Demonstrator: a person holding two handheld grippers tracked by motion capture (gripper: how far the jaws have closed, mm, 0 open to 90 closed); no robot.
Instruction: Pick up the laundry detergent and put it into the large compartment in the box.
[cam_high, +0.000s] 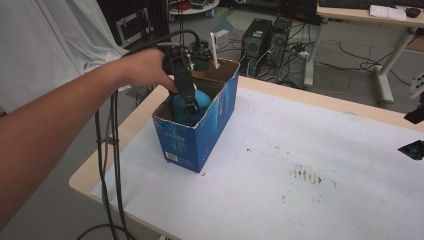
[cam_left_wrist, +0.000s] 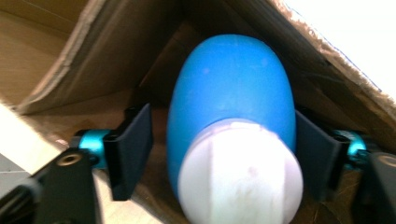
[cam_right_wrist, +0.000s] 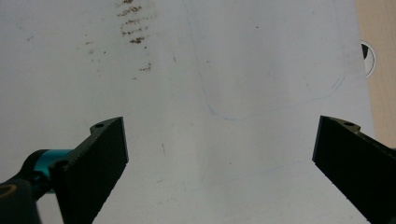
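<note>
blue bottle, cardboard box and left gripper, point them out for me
blue bottle (cam_left_wrist: 233, 88), left gripper view, its blue body
cardboard box (cam_high: 200, 137), high view, its blue side
left gripper (cam_high: 191, 106), high view, its tips

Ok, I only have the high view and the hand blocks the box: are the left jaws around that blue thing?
Observer: Yes. The left gripper has a jaw on each side of the blue thing, with a gap at one jaw.
Operator: What's on its near end?
Observer: A round white cap, facing the camera.
Operator: And the right gripper?
Observer: The right gripper is wide open over the white sheet, holding nothing.
</note>
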